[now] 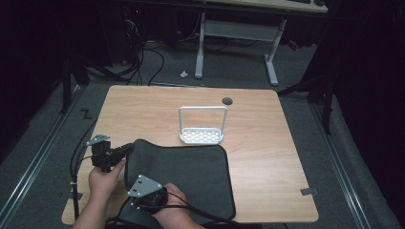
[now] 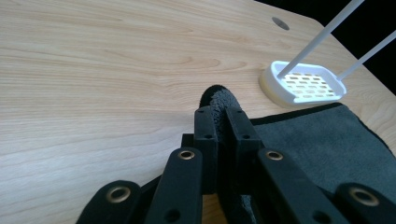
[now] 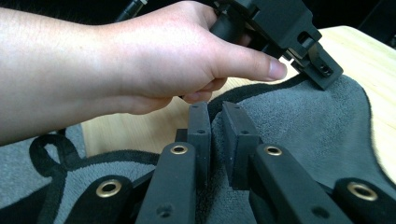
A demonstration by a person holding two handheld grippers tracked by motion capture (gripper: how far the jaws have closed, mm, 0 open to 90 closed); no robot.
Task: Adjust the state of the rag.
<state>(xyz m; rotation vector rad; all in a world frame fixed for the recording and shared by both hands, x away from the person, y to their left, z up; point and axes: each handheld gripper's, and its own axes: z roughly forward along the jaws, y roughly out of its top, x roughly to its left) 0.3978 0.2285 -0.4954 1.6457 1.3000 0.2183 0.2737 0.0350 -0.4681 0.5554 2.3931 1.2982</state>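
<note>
Grey terry towel is lying before the white wire rack; left gripper and right gripper are each pinching its near edge, folding barely begun.

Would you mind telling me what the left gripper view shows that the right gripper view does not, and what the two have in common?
Left gripper view alone: the white rack with its perforated base and two thin uprights, standing on the table just past the grey cloth, plus the round cable hole near the far edge.

Right gripper view alone: the person's left hand gripping the left hand-held gripper, which pinches the cloth's edge.

Both: the grey cloth with dark trim on the wooden table, clamped between that view's own black jaws.
</note>
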